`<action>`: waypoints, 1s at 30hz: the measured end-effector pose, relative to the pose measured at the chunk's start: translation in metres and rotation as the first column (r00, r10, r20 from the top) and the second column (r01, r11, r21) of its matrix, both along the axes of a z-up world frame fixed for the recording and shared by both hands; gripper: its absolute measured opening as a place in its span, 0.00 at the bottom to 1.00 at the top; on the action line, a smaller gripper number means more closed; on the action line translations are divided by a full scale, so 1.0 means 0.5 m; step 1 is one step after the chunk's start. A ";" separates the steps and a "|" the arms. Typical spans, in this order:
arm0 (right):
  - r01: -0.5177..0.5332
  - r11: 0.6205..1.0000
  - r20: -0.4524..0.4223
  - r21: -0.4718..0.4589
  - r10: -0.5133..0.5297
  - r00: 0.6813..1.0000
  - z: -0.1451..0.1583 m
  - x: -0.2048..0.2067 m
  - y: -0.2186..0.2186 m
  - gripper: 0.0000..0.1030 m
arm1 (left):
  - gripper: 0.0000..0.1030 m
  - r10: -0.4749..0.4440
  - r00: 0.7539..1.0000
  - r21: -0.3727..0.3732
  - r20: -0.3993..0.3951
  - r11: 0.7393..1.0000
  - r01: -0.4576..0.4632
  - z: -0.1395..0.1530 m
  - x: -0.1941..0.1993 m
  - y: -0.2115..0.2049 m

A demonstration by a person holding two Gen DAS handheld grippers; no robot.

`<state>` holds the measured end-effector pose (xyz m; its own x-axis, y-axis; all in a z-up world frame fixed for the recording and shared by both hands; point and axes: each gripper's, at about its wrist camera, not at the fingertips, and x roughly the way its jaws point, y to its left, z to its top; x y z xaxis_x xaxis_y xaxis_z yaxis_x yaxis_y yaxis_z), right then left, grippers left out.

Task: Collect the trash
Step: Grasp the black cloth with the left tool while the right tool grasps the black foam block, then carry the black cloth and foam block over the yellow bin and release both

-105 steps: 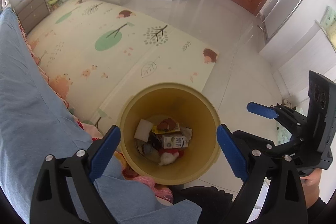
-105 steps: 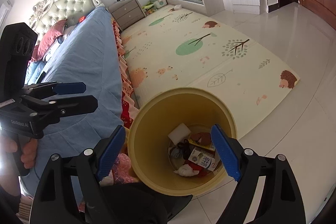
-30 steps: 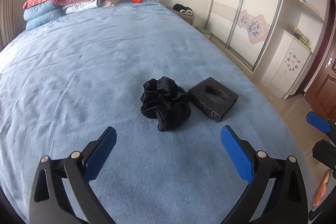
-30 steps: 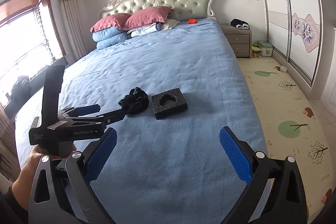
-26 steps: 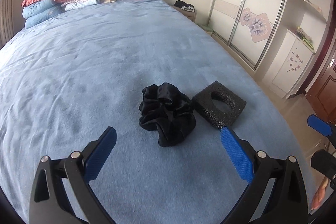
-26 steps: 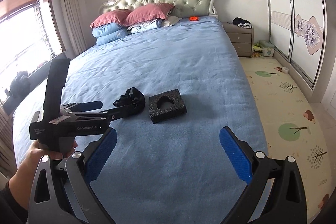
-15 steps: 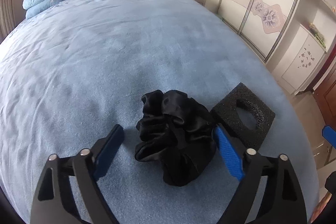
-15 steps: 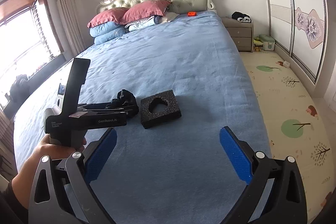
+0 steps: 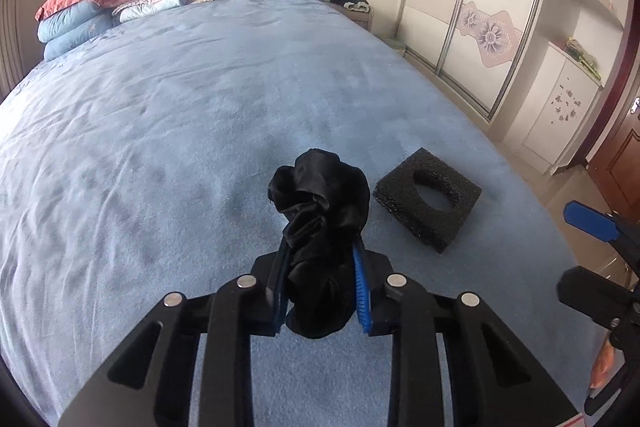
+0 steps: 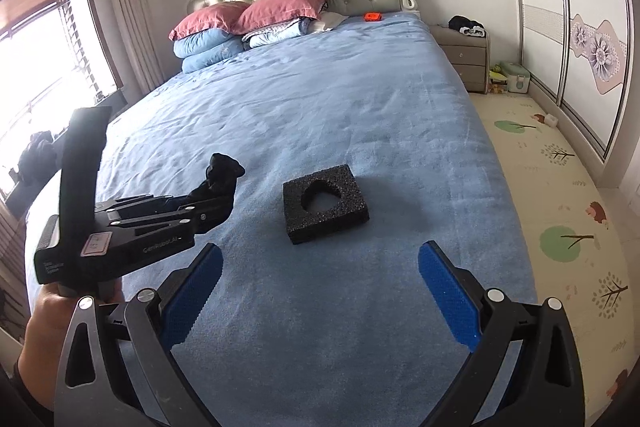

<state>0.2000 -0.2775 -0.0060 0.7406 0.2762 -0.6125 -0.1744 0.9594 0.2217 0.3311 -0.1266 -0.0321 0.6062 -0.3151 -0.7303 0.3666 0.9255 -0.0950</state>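
Black cloth [image 9: 324,227] is gripped in L gripper [image 9: 322,283] jaws, lifted off bed [image 9: 160,131]. R gripper [image 10: 318,291] jaws are held wide, empty. Foam block [image 10: 325,203] is left to be collected; no bin seen.

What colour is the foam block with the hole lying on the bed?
Black; the foam block shows best in the right wrist view.

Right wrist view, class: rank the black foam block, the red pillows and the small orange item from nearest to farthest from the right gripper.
From the right gripper:
1. Black foam block, mid-bed, just ahead.
2. Red pillows, left, against the headboard.
3. Small orange item, at the bed's head; barely beyond the pillows, nearly level.
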 end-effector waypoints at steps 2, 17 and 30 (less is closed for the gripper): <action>-0.003 0.999 -0.019 -0.032 0.002 1.000 -0.006 0.017 0.014 0.92 | 0.26 0.002 1.000 -0.006 -0.001 1.000 -0.002 0.004 -0.001 0.005; -0.007 0.983 -0.132 -0.184 -0.017 0.991 -0.075 0.177 0.070 0.89 | 0.27 -0.003 0.999 -0.041 -0.034 0.999 0.002 -0.021 0.026 0.027; -0.054 0.970 -0.072 -0.239 0.038 0.997 -0.052 0.108 0.095 0.63 | 0.27 -0.022 0.999 -0.040 -0.034 0.999 0.021 -0.023 0.000 0.015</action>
